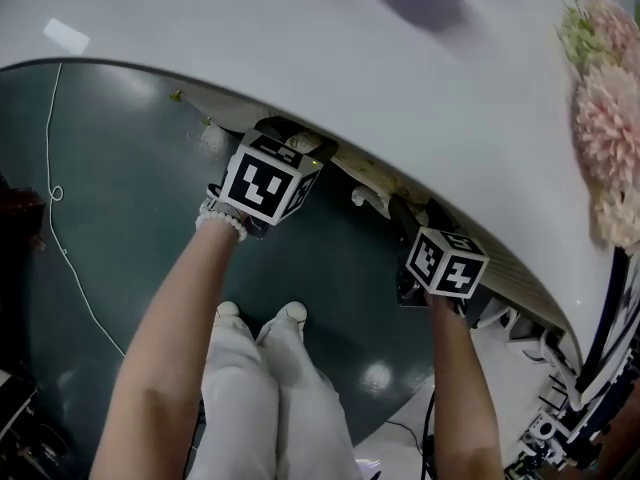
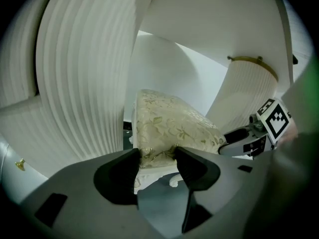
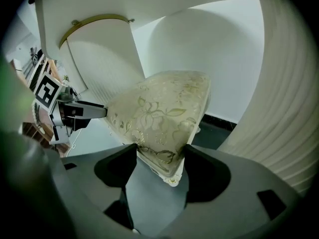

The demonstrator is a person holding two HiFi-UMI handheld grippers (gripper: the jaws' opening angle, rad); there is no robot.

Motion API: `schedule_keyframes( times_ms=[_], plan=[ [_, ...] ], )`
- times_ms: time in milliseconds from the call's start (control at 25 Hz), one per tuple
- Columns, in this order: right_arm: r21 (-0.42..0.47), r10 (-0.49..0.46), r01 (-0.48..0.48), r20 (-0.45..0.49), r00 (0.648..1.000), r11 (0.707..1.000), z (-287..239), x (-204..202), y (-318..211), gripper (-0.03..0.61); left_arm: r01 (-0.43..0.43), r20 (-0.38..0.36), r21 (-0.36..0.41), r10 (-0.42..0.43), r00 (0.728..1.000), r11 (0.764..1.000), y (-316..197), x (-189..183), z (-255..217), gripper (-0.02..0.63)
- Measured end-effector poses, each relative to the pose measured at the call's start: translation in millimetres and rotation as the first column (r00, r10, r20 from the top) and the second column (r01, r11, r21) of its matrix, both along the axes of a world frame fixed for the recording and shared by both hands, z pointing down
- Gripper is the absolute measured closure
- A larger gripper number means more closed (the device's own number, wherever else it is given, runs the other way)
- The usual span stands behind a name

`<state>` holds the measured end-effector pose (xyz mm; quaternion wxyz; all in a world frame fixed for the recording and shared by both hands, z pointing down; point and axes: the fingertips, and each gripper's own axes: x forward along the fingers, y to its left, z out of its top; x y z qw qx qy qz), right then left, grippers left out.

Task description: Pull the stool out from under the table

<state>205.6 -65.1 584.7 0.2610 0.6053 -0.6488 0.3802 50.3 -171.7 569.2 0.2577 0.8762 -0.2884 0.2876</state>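
Observation:
The stool stands under the white table, out of sight in the head view. Its cream floral cushion fills the left gripper view, and the white carved frame shows below it. My left gripper is open, with a near corner of the cushion between its jaws. In the right gripper view the cushion shows again. My right gripper is open too, around the stool's other near corner. From above, both grippers reach beneath the table's edge, tips hidden.
Ribbed white table pedestals flank the stool on both sides. Pink flowers lie on the tabletop at right. A white cable runs over the dark floor. The person's legs stand just behind the grippers.

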Motion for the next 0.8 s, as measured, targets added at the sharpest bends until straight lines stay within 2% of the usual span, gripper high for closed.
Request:
schedule_keyframes(
  times_ms=[320, 800],
  plan=[
    [0.001, 0.008, -0.008, -0.047, 0.999, 1.000, 0.8, -5.0, 5.2, 0.282, 0.011, 0.027, 0.011, -0.011, 1.000, 1.000, 4.1, -6.8, 1.3, 0.370],
    [-0.042, 0.016, -0.018, -0.052, 0.999, 0.999, 1.3, -20.3, 37.6, 0.293, 0.003, 0.059, -0.036, -0.001, 0.998, 0.999, 37.6, -24.5, 1.9, 0.376]
  ],
)
